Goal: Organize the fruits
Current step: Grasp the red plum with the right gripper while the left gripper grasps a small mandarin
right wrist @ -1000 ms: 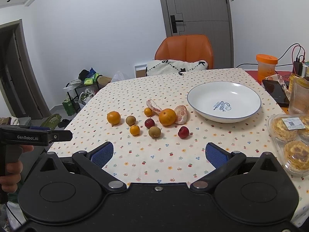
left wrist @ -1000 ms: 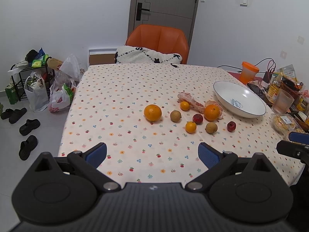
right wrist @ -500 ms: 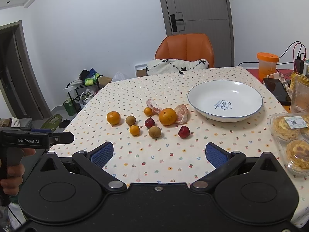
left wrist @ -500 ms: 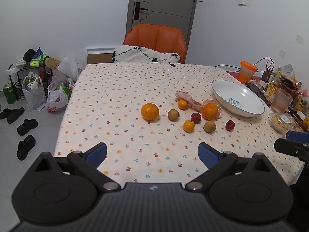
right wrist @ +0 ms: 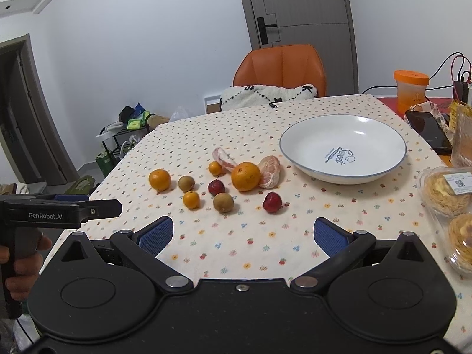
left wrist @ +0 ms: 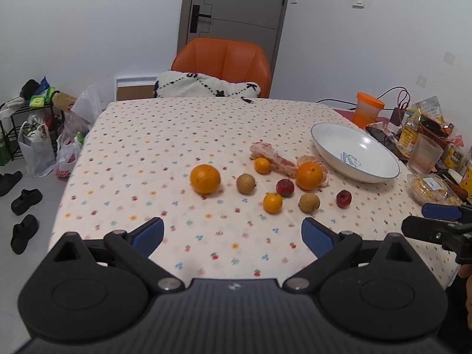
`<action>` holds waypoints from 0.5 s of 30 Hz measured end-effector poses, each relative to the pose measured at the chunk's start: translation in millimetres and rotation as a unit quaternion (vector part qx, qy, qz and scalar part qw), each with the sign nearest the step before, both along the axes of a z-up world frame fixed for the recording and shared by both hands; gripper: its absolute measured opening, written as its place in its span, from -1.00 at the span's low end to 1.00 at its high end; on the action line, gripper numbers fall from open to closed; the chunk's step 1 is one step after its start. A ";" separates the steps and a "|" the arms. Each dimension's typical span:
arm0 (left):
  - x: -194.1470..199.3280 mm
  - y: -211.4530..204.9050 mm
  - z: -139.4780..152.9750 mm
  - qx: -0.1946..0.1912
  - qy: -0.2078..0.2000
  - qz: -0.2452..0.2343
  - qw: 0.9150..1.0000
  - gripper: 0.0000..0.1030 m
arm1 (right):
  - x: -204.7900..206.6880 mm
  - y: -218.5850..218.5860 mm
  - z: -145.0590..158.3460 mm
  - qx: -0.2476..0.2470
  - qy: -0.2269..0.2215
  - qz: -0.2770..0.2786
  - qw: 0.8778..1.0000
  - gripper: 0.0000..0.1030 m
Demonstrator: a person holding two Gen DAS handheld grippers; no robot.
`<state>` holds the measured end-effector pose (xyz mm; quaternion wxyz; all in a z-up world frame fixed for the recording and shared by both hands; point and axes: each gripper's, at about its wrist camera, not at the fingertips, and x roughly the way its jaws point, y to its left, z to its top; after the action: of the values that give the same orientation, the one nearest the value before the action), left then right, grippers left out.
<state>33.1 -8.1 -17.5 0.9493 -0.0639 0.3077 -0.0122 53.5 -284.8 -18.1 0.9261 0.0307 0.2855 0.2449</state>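
— Did you have room in front of you?
— Yes; bare tablecloth [right wrist: 250,236] lay before the fruit cluster [right wrist: 224,183].
— And rightward?
— Pastry boxes [right wrist: 448,194] and a phone [right wrist: 427,126] crowded the plate [right wrist: 309,165].

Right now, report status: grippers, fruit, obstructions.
Left gripper open, right gripper open, both empty. Fruit loose on tablecloth; white bowl empty. Path unobstructed.

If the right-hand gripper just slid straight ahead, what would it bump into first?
Probably the brown kiwi-like fruit, or the small red fruit beside it; both lie just ahead between the open fingers of the right gripper. Depth is hard to judge.
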 end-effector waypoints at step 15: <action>43.5 -8.2 -19.9 -0.018 0.008 -0.019 1.000 0.57 | 46.6 0.8 -23.6 0.026 0.030 -0.002 0.999 0.65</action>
<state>76.6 -16.3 -37.4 0.9449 -0.0758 0.3165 -0.0349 100.0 -284.0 -41.7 0.9163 0.0630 0.3068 0.2497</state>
